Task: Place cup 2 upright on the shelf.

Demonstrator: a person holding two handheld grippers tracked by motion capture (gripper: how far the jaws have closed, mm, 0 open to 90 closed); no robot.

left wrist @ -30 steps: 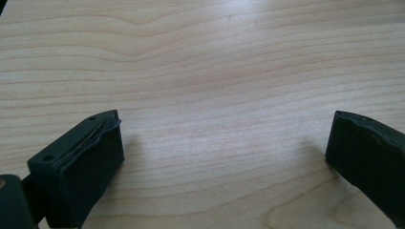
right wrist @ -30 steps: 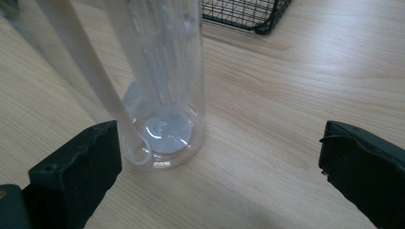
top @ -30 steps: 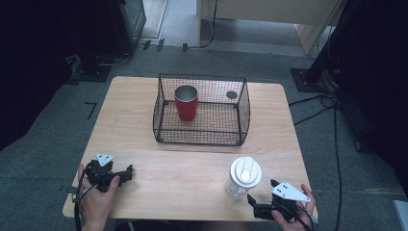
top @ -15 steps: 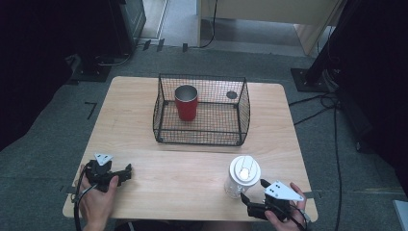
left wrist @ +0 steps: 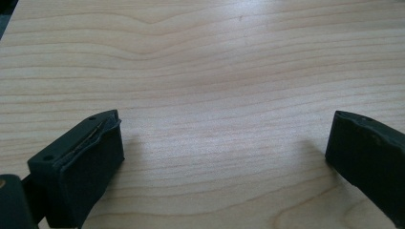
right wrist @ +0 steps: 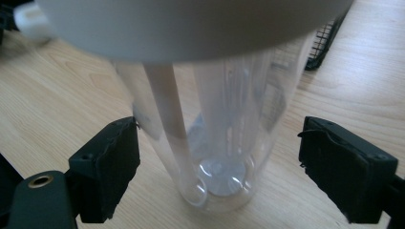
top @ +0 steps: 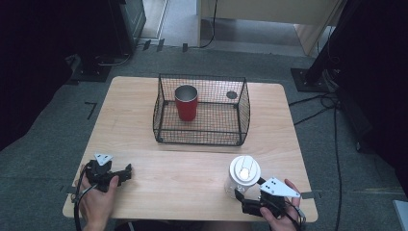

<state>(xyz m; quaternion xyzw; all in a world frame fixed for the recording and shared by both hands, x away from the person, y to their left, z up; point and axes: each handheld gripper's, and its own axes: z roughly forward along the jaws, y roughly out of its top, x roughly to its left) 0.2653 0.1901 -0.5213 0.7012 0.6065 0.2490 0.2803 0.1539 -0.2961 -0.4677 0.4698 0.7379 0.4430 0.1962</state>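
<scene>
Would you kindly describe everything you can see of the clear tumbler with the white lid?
The clear tumbler stands upright on the wooden table, near its front edge, in front of the wire basket. Its wall looks like transparent plastic; a round white lid caps it, and a pale straw slants down to the bottom. It looks empty. The right tongs are open around its lower part, one jaw close to the wall; contact cannot be told.

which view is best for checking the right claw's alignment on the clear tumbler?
Right gripper view: the clear tumbler stands between the open right claw jaws, one jaw near its wall, the other apart. High view gives only the white lid from above, claw beside it. Left gripper view looks at bare table.
</scene>
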